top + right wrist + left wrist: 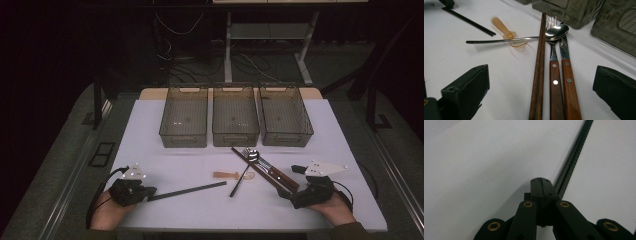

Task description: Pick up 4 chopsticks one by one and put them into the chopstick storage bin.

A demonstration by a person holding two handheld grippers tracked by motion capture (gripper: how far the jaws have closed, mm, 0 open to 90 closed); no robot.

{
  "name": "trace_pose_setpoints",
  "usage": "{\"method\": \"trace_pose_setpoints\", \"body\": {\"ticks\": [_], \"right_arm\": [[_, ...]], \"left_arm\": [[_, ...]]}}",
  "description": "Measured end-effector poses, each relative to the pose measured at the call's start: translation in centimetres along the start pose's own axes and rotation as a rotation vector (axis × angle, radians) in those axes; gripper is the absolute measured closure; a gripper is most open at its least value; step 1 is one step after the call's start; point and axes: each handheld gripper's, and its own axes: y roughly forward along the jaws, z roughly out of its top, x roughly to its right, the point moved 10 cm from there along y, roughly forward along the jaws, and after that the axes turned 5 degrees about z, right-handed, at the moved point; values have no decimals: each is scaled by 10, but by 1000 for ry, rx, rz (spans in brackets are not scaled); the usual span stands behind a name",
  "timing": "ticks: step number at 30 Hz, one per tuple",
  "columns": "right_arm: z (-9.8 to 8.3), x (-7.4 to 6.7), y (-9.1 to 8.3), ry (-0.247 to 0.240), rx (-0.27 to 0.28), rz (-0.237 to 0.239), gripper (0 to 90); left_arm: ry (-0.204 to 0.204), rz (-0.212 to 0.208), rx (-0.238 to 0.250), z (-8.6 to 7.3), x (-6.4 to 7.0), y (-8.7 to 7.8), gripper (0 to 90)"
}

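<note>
A white table (165, 165) is filling the middle of the high view, with bare surface lying open across its lower centre and along the left edge; the floor beyond its edges is sitting in shadow. Three translucent grey plastic bins, rectangular with ribbed floors and cut-out handles, are standing side by side across the upper middle: left bin (184, 116), middle bin (235, 115), right bin (285, 115), walls close together. Below them, right of centre, cutlery is lying in a diagonal cluster: one pair of brown wooden chopsticks (539, 72), one fork (553, 50) and one knife (566, 72), each with a riveted wooden handle, and one steel spoon (529, 37) with a thin stem, its bowl resting over the fork. One small amber translucent spoon (504, 28) is lying under that stem. One pair of black chopsticks (187, 190), woven-textured in the left gripper view (571, 162), is stretching across the lower left. The left gripper (150, 192) is resting at the lower left, jaws pressed together with the black chopsticks running just beside the tip; whether they are pinched, I cannot tell. The right gripper (287, 192) is sitting at the lower right, jaws spread wide, straddling the wooden handles without touching them.
</note>
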Motion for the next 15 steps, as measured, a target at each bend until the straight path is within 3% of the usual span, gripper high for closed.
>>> {"method": "trace_pose_setpoints", "body": {"ticks": [7, 15], "right_arm": [[-6, 0, 10, -1, -41, 3, 9], [-6, 0, 10, 0, -39, 1, 9]], "left_arm": [[3, -18, 1, -3, 7, -2, 892], [4, -54, 5, -7, 18, -4, 892]]}}
